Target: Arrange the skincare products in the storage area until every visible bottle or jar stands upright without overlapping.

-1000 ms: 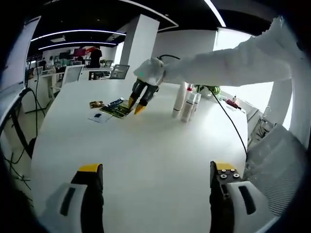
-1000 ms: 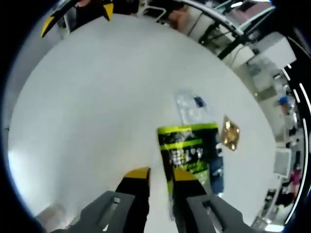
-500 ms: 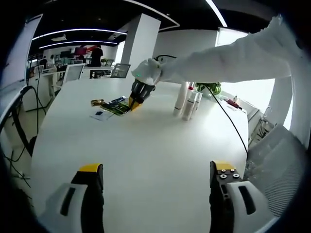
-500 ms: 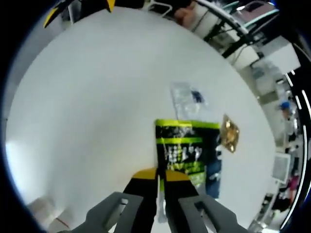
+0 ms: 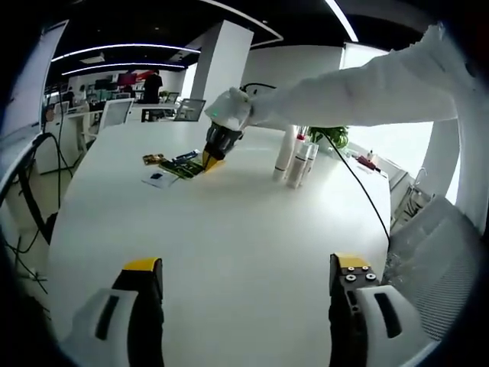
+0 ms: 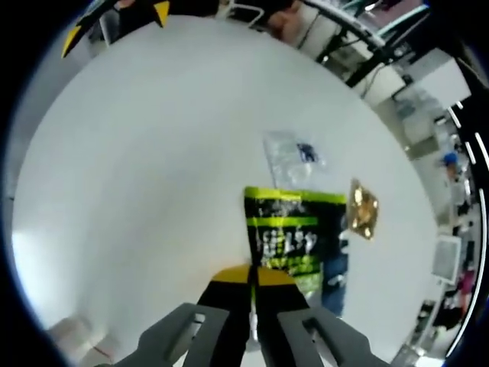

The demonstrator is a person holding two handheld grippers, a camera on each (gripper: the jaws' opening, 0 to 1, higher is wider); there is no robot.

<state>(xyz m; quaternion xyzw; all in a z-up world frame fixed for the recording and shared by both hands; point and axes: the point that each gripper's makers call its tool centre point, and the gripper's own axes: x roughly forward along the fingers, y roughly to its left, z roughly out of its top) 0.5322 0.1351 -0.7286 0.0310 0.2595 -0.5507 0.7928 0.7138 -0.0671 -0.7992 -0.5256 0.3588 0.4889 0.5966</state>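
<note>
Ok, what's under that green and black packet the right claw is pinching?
A dark blue packet lies partly under the green and black packet, sticking out along one edge. How far it runs underneath is hidden. The right claw is shut on the green packet's near edge.

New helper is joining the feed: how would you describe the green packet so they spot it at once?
On the white table, look just past the right hand-held gripper, whose closed jaws pinch its near edge. The green and black sachet lies flat between a clear packet and a small gold one, the only one with lime-green bands.
</note>
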